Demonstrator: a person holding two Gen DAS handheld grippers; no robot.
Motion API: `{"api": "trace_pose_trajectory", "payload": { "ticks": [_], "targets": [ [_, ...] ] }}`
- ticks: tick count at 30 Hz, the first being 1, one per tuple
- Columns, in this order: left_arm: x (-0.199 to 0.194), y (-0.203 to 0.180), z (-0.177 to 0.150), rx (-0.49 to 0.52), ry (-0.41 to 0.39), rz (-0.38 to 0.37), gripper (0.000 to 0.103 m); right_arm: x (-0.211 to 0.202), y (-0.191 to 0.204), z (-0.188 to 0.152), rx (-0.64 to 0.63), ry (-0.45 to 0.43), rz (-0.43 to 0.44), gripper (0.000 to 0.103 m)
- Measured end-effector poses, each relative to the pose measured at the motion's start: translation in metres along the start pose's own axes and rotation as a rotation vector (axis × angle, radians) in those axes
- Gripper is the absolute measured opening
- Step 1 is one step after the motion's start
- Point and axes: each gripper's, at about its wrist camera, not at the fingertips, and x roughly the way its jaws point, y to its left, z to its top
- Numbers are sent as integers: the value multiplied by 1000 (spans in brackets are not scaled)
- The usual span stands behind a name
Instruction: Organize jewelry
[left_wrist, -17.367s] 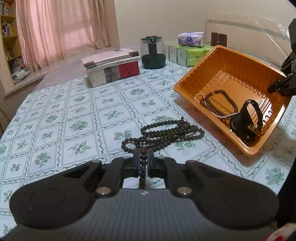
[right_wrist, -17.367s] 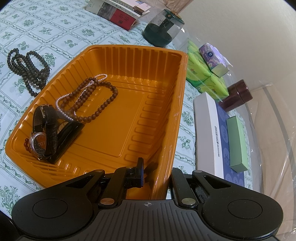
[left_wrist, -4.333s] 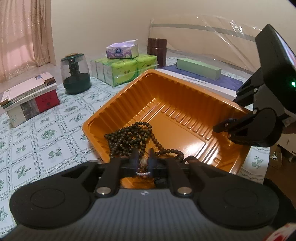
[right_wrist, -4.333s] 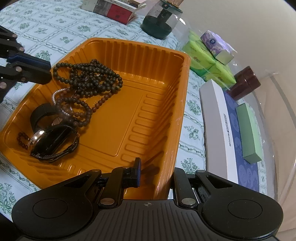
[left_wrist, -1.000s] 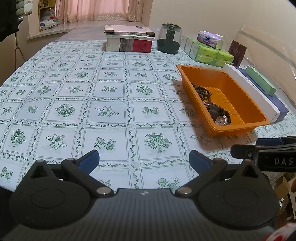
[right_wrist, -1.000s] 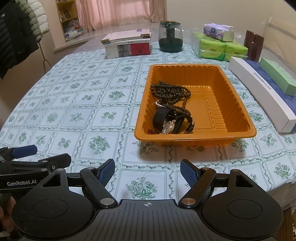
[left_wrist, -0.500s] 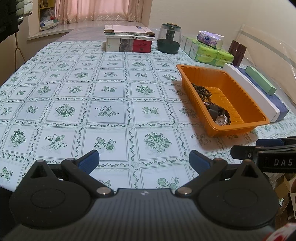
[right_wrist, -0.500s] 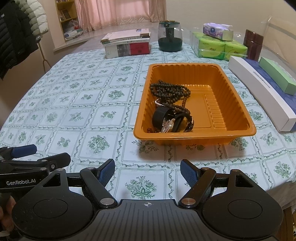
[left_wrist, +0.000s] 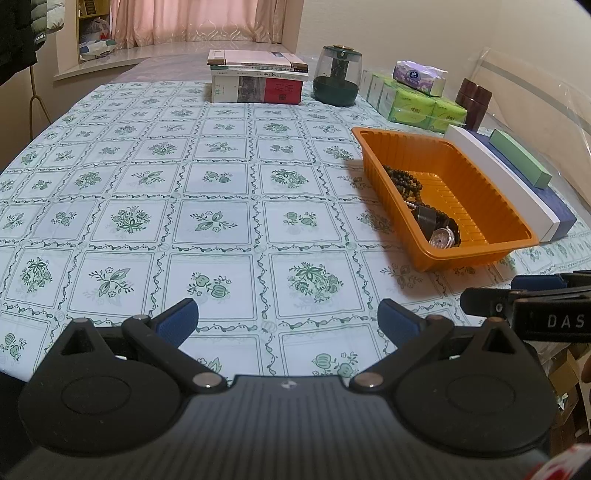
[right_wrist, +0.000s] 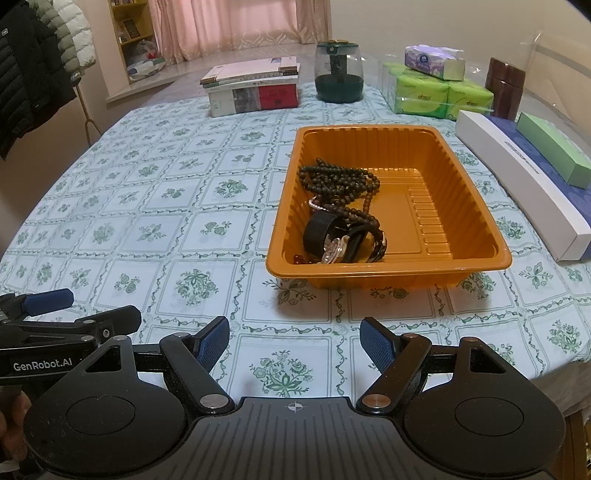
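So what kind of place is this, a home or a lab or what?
Most likely a lived-in room at home: a floral tablecloth, pink curtains over a window ledge, jackets hanging by the wall, and tissue packs on the table.

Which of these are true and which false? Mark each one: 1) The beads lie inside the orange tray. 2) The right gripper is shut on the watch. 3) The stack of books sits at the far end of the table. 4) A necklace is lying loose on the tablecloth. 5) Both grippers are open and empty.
1) True: the beads lie inside the orange tray.
2) False: the right gripper is open and empty, short of the tray; the watch lies in the tray.
3) True: the stack of books sits at the far end.
4) False: no jewelry shows on the tablecloth; it is all in the tray.
5) True: the left gripper is open and empty too.
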Motion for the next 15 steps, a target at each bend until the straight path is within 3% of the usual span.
{"api": "trace_pose_trajectory", "payload": {
  "ticks": [15],
  "targets": [
    [0, 0, -1, 3, 0, 0, 103, 0, -1, -1, 2, 1, 0, 77]
  ]
}}
